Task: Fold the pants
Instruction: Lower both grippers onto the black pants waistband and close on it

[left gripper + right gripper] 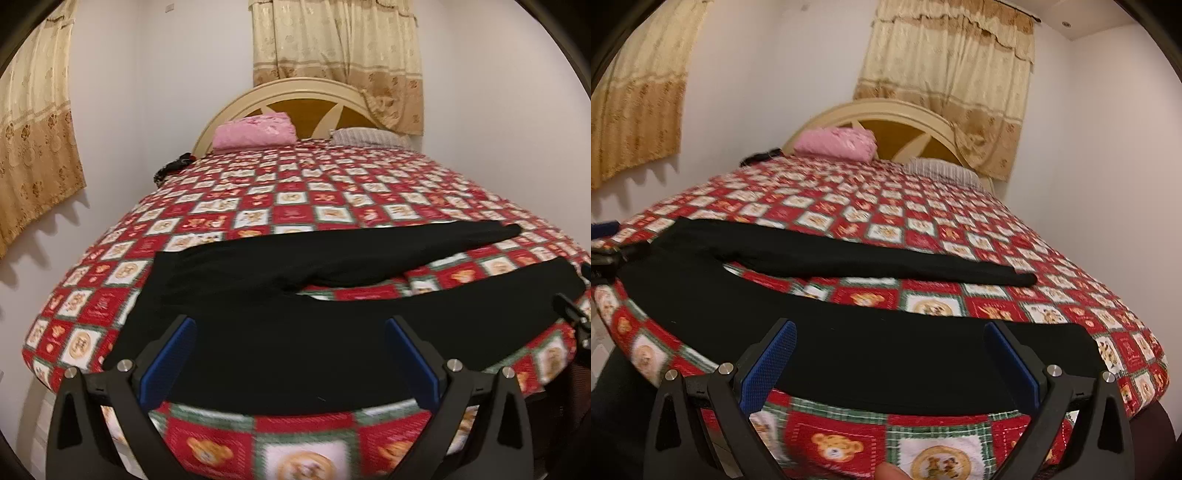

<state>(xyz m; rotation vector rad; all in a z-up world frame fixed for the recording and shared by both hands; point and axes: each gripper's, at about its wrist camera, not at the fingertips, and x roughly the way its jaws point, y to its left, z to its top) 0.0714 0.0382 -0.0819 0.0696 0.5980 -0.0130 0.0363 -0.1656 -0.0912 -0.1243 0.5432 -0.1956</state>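
Observation:
Black pants (295, 343) lie spread flat near the front edge of a bed with a red patchwork bear cover (288, 206). The waist is at the left and the two legs run to the right, splayed apart. My left gripper (290, 325) is open and empty, just above the waist end near the front edge. My right gripper (890, 328) is open and empty above the lower end of the near leg (886, 354). The far leg (886, 266) lies further back. The right gripper also shows at the right edge of the left wrist view (572, 314).
A pink pillow (255, 131) and a striped pillow (369, 137) lie at the cream headboard (295, 88). A dark item (173, 166) lies at the bed's far left edge. Beige curtains (336, 48) hang behind. A fingertip (892, 472) shows at the bottom.

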